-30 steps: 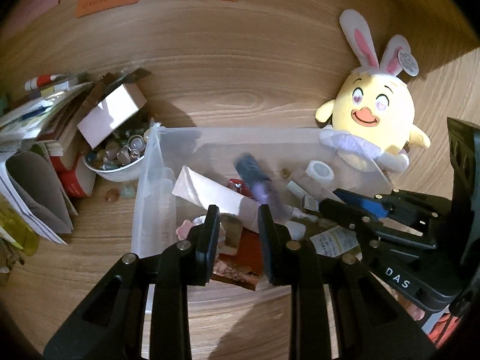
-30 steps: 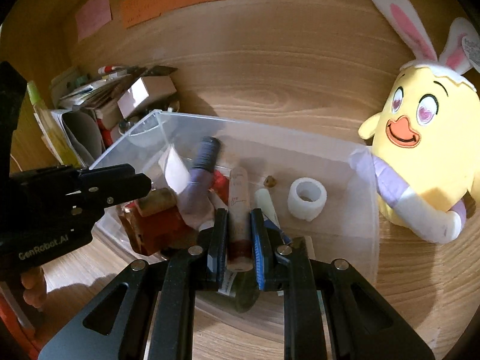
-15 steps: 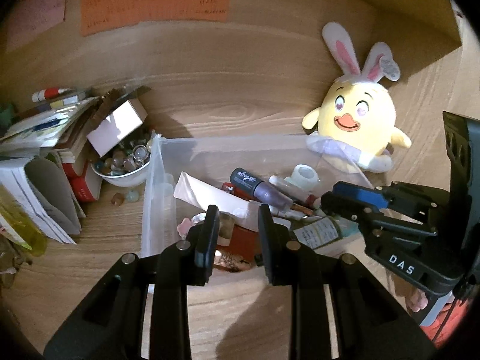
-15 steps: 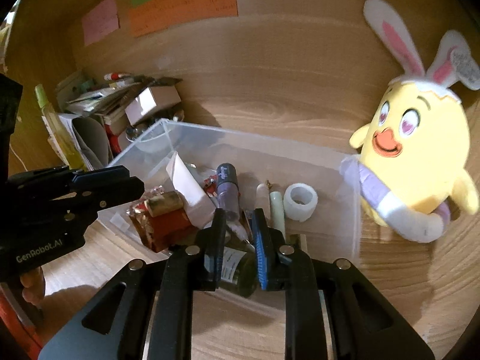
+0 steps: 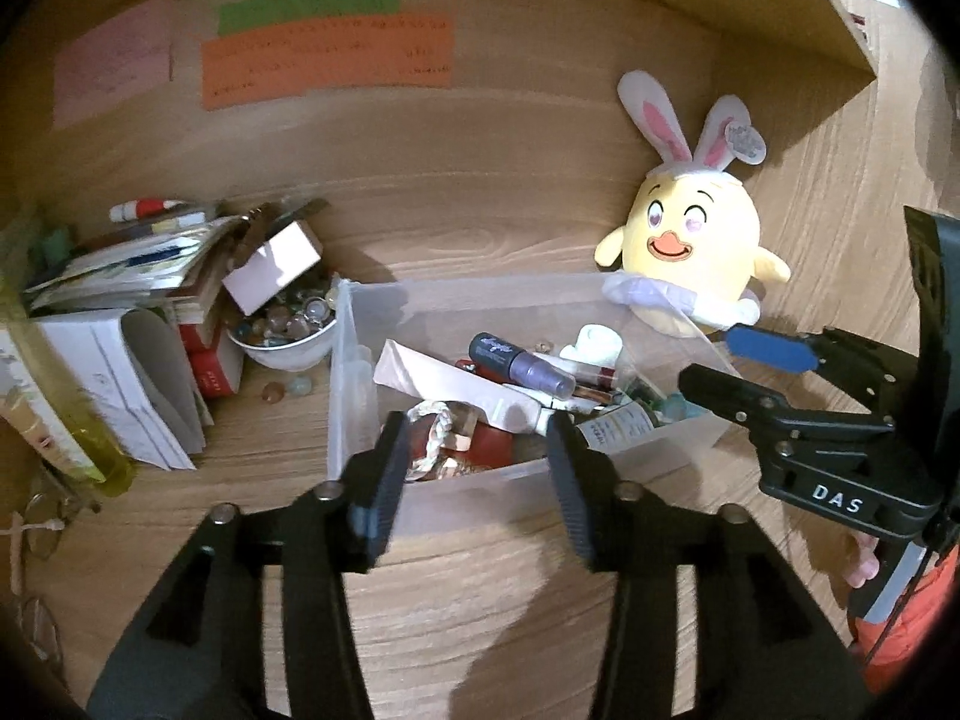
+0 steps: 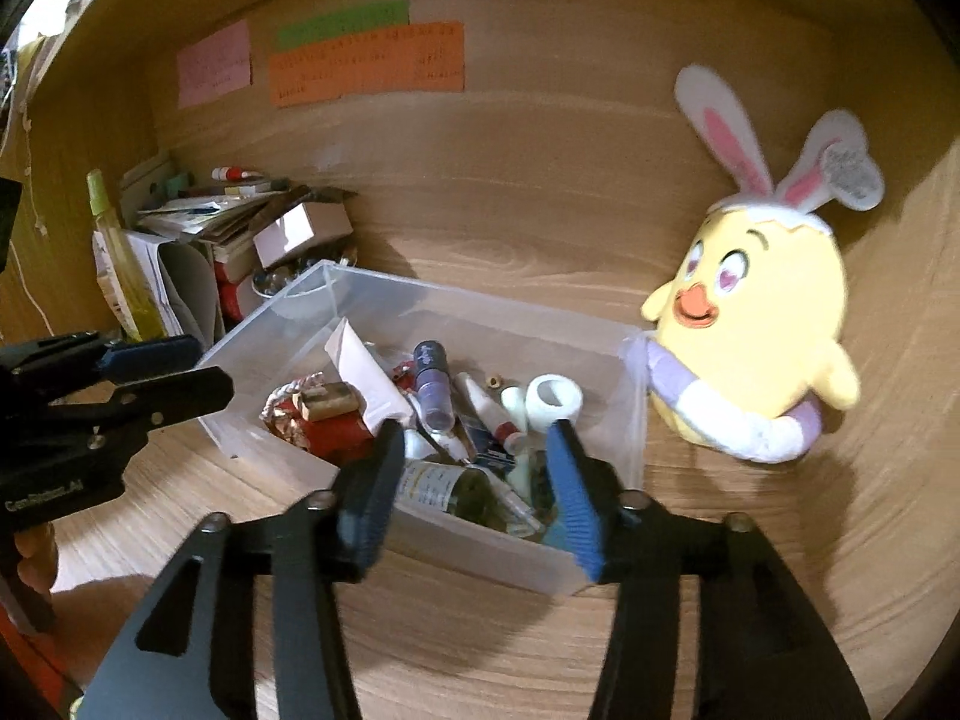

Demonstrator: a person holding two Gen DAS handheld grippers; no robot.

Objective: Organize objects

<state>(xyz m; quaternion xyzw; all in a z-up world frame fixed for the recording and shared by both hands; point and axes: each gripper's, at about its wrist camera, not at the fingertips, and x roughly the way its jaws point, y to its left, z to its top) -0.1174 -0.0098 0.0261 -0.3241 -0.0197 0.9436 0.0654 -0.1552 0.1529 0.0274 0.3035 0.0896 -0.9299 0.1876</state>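
Two black grippers (image 5: 474,468) (image 6: 474,480), translucent, seemingly plastic bin (image 6: 633,420)

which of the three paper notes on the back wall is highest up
The green note. It sits just above the orange note, while the pink note hangs lower, off to the left.

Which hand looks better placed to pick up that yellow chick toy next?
Probably the right gripper: the chick toy sits on its side of the clear box. The left gripper, also open and empty, sits over the box's far end.
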